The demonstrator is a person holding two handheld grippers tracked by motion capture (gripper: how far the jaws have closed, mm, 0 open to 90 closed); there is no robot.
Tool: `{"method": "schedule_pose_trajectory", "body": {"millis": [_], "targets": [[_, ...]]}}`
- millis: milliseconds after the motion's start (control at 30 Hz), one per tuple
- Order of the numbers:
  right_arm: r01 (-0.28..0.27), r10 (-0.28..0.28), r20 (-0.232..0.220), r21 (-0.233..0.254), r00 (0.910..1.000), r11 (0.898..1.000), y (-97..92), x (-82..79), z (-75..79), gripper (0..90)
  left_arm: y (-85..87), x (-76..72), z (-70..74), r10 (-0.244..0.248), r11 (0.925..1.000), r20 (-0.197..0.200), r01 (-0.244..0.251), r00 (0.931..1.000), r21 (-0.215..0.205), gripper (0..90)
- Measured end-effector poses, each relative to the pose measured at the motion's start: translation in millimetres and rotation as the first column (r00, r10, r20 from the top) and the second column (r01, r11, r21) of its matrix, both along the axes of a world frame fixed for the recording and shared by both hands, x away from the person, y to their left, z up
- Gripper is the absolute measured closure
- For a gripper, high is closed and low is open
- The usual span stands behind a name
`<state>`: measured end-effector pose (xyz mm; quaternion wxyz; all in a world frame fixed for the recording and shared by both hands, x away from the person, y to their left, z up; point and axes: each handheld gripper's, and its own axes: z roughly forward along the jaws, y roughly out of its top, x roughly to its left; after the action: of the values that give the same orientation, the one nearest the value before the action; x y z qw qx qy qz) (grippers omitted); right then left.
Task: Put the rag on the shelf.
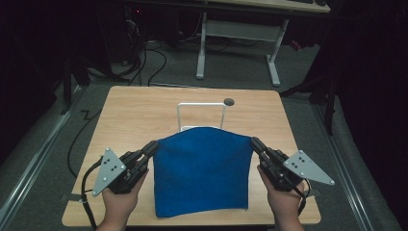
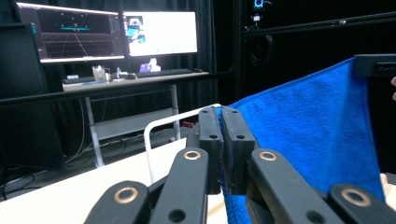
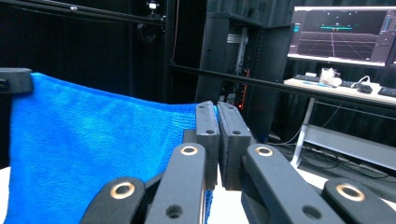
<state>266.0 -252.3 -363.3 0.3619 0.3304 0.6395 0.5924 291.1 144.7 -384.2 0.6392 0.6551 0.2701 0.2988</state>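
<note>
Blue towel (image 1: 202, 171) up off the table (image 1: 134, 110) in the high view, stretched flat btwn both tongs, top edge running left-right, lower edge down at the near table edge. Left tongs (image 1: 153, 147) clamp the top-left corner, right tongs (image 1: 255, 143) the top-right, both equally near. White wire rack (image 1: 201, 114) stands just behind the cloth, so the next move prob goes fwd over it.

Left gripper view: jaws pinched on the towel (image 2: 308, 121) corner, cloth spreading to the right; rack (image 2: 161, 128) beyond.

Right gripper view: jaws likewise pinched on the towel (image 3: 93, 140) corner, cloth running off left.
</note>
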Motion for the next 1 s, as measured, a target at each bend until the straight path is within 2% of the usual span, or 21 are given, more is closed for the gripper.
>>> {"method": "schedule_pose_trajectory", "body": {"millis": [167, 233, 333, 400, 567, 667, 767, 867, 1000], "targets": [[0.0, 0.0, 0.008, 0.0, 1.0, 1.0, -1.5, 7.8, 8.0, 88.9, 1.1, 15.7, 7.0, 0.003, 1.0, -0.001, -0.003, 1.0, -0.008, 88.3], [0.004, -0.004, 0.009, 0.008, 0.9999, 1.0, -1.8, 12.6, 11.3, 88.8, -0.5, 25.6, 9.3, 0.008, 1.0, -0.01, -0.008, 0.9999, 0.003, 88.3], [0.012, -0.012, 0.002, 0.005, 0.9999, 1.0, -2.4, 23.9, 16.4, 88.8, -0.8, 40.9, 13.0, 0.005, 1.0, -0.025, -0.005, 0.9997, 0.001, 88.3], [0.027, -0.027, 0.004, -0.011, 0.9996, 1.0, -1.9, 31.2, 19.6, 88.9, -0.4, 50.2, 17.0, 0.018, 0.9998, -0.019, -0.018, 0.9997, 0.004, 88.3], [0.038, -0.038, -0.009, -0.006, 0.9992, 0.999, -2.9, 49.6, 28.1, 89.0, 1.8, 71.2, 26.7, 0.038, 0.9992, -0.033, -0.037, 0.9987, 0.013, 88.3], [0.047, -0.047, -0.011, -0.011, 0.9988, 0.999, -4.1, 61.6, 32.9, 89.0, 3.9, 89.1, 32.3, 0.035, 0.9991, -0.059, -0.033, 0.9976, 0.025, 88.3], [0.051, -0.05, -0.025, 0.003, 0.9984, 0.999, -6.0, 74.2, 36.9, 89.0, 4.6, 102.0, 35.9, 0.049, 0.9983, -0.064, -0.047, 0.9967, 0.033, 88.3], [0.059, -0.059, -0.036, 0.006, 0.9976, 0.998, -7.1, 86.0, 40.9, 89.0, 2.7, 112.8, 40.3, 0.068, 0.9964, -0.054, -0.065, 0.9963, 0.055, 88.3], [0.074, -0.074, -0.05, 0.007, 0.996, 0.997, -6.0, 100.1, 45.2, 89.1, 0.4, 125.9, 46.6, 0.083, 0.9956, -0.045, -0.081, 0.9955, 0.048, 88.3]]}}
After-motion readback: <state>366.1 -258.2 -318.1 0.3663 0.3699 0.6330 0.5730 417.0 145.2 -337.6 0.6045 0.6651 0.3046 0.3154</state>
